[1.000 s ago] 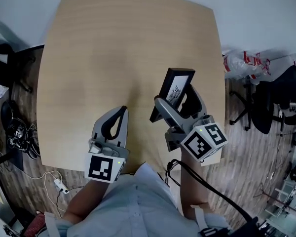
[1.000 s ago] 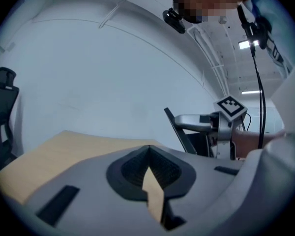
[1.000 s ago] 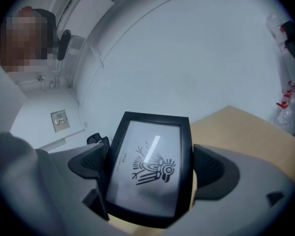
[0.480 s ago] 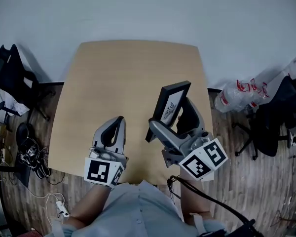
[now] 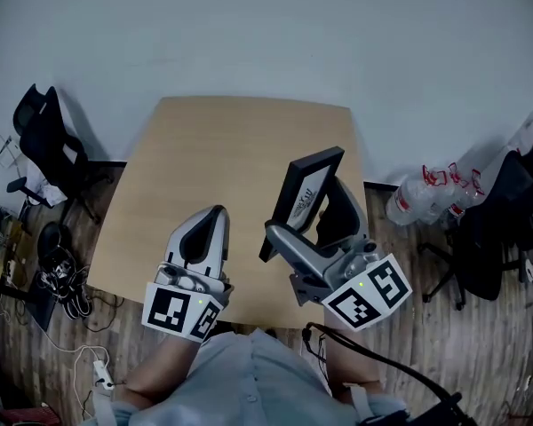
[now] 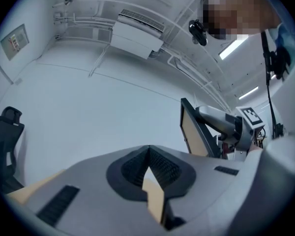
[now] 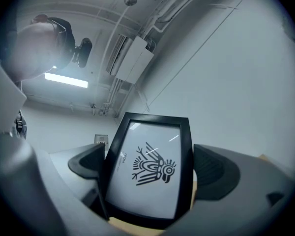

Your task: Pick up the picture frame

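The picture frame is black with a white print of a bird-like figure, and it stands upright between the jaws of my right gripper, lifted above the wooden table. In the right gripper view the frame fills the gap between the two pads, and the right gripper is shut on its sides. My left gripper hovers beside it on the left, jaws closed together with nothing in them. From the left gripper view, the left gripper is shut, and the frame's back shows at the right.
A black office chair stands left of the table, with cables on the floor below it. A clear plastic bag and another dark chair lie to the right. A pale wall rises behind the table.
Both grippers and the head camera have risen, so the table looks smaller and farther below. The frame has stayed in the right gripper; the left gripper has stayed shut.
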Tool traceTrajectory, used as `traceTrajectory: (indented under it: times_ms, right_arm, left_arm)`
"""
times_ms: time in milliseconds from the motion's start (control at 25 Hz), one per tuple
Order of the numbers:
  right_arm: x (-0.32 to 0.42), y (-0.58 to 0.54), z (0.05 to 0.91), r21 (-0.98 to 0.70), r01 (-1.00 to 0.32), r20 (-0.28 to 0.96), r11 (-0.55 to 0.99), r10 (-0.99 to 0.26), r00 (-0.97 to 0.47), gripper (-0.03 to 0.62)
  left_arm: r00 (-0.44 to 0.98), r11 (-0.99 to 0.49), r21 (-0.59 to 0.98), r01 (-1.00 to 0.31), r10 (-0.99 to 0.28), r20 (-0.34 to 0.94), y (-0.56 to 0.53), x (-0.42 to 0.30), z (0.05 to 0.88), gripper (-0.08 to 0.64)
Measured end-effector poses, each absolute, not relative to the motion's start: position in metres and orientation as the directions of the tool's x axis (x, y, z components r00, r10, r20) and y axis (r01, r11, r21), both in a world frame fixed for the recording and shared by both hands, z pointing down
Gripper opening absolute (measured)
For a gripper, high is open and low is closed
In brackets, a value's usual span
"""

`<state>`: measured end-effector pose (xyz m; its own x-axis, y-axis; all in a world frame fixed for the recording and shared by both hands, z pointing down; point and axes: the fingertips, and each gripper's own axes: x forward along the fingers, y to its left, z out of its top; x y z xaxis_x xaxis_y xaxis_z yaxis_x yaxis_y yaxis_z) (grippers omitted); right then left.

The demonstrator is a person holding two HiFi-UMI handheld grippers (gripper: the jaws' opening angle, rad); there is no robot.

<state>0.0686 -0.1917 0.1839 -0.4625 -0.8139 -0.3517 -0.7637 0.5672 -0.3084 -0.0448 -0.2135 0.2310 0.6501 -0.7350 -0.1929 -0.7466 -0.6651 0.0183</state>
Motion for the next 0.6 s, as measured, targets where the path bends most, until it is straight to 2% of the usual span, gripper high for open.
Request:
traceTrajectory:
  times_ms: [600]
  right_arm:
    - [0.045,-0.170,0.181,-0.321,-0.762,-0.396,0.562,-0.811,-0.430,0.568]
  left_arm:
    - [0.681,-0.687,-0.052,-0.725,-0.705,-0.197,-0.186,-0.068,0.220,0.002]
